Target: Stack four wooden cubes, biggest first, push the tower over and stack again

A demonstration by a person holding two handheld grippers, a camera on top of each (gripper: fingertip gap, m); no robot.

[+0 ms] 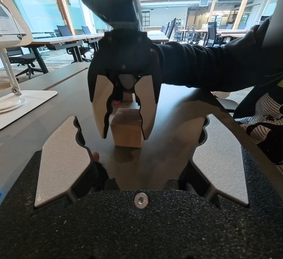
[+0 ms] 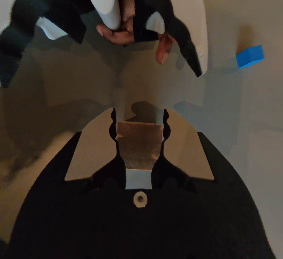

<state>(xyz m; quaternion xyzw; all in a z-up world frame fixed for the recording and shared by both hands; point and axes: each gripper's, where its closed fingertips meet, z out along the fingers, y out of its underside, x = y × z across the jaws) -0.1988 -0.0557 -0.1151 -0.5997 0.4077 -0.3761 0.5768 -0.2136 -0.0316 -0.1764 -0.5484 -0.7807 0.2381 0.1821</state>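
Left wrist view: left gripper released, jaws wide, hovering low over the table. In front, right gripper comes from above with jaws around a wooden cube that rests on the table.

Right wrist view: right gripper seems to be grasping the cube by two opposite flat sides. Probably light, stiff, smooth wood; grip at mid-height.

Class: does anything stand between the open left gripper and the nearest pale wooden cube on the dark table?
Nothing lies between the left gripper and the pale wooden cube, but the right gripper straddles the cube from above, fingers on both sides.
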